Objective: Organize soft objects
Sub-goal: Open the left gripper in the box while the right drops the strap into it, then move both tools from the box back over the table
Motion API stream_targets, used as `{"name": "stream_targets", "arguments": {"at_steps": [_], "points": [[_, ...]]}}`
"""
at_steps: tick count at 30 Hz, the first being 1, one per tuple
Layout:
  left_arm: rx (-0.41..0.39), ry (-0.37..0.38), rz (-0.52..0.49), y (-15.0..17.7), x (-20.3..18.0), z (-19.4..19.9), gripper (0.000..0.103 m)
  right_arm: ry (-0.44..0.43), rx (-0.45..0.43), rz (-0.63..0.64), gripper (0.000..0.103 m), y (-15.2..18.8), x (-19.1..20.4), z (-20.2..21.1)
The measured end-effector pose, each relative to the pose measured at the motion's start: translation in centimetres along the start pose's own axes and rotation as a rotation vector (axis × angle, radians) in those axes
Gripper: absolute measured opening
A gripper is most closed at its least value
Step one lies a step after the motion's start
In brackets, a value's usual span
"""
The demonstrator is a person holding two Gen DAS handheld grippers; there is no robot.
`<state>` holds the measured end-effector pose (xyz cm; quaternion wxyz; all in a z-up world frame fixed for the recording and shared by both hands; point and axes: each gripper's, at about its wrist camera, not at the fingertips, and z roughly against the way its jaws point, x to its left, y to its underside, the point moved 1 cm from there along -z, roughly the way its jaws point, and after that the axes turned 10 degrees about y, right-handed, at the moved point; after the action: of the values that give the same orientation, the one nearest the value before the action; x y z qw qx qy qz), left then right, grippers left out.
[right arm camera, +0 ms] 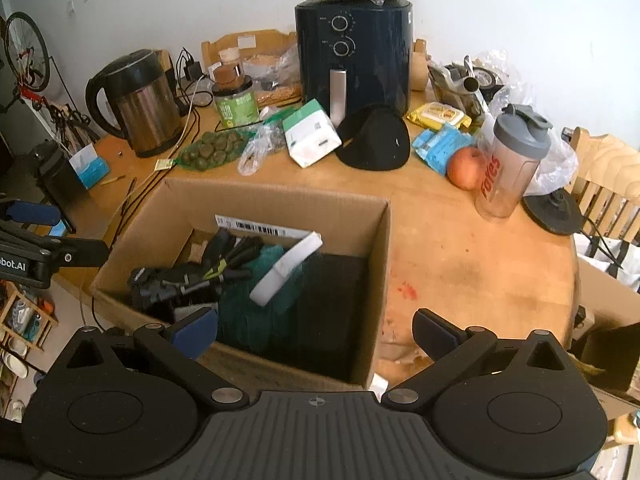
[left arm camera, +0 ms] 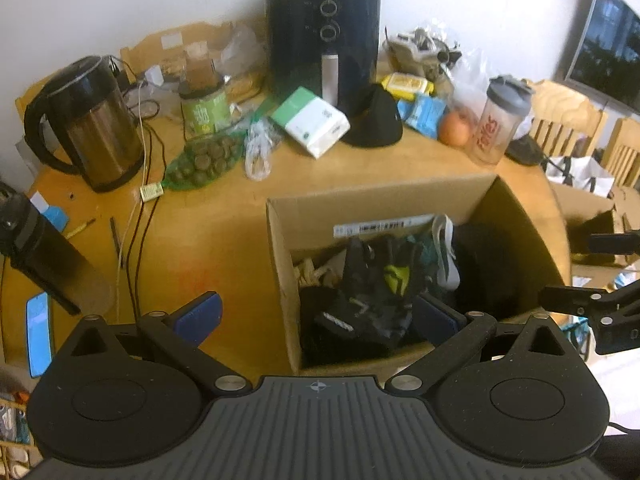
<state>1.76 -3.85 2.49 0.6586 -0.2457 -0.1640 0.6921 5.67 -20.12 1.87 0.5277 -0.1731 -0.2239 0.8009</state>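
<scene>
An open cardboard box (left arm camera: pixel 384 196) (right arm camera: pixel 280 200) stands on the wooden table. It holds black gloves (left arm camera: pixel 372 292) (right arm camera: pixel 180 276), a teal cloth (right arm camera: pixel 248 312), a white band (right arm camera: pixel 288 268) and dark fabric (right arm camera: pixel 332 300). A black cap (left arm camera: pixel 376 118) (right arm camera: pixel 376 140) lies on the table behind the box, in front of the air fryer. My left gripper (left arm camera: pixel 316 316) is open and empty over the box's near left corner. My right gripper (right arm camera: pixel 316 332) is open and empty over the box's near right wall. Each gripper shows at the edge of the other's view.
Behind the box stand an air fryer (right arm camera: pixel 354 52), a kettle (right arm camera: pixel 140 100), a green jar (right arm camera: pixel 236 104), a tissue pack (right arm camera: pixel 310 134), an apple (right arm camera: pixel 464 168) and a shaker bottle (right arm camera: pixel 512 164). Cables (left arm camera: pixel 136 240) run across the table's left. Chairs (right arm camera: pixel 608 184) stand at the right.
</scene>
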Motion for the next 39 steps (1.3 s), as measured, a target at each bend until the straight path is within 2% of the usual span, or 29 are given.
{"name": "stream_targets", "arguments": {"at_steps": [8, 20, 25, 39], "points": [[0.072, -0.021, -0.015, 0.9, -1.1, -0.7, 0.103, 0.018, 0.076, -0.016, 0.103, 0.9, -0.6, -0.8], [0.152, 0.032, 0.044, 1.9, -1.7, -2.0, 0.103, 0.025, 0.170, 0.013, 0.103, 2.0, -0.9, -2.1], [0.188, 0.005, 0.037, 2.2, -2.0, -2.5, 0.103, 0.028, 0.186, 0.021, 0.103, 2.2, -1.1, -2.3], [0.200, 0.000, 0.060, 2.1, -1.8, -2.6, 0.103, 0.028, 0.199, 0.030, 0.103, 2.2, -1.1, -2.7]]}}
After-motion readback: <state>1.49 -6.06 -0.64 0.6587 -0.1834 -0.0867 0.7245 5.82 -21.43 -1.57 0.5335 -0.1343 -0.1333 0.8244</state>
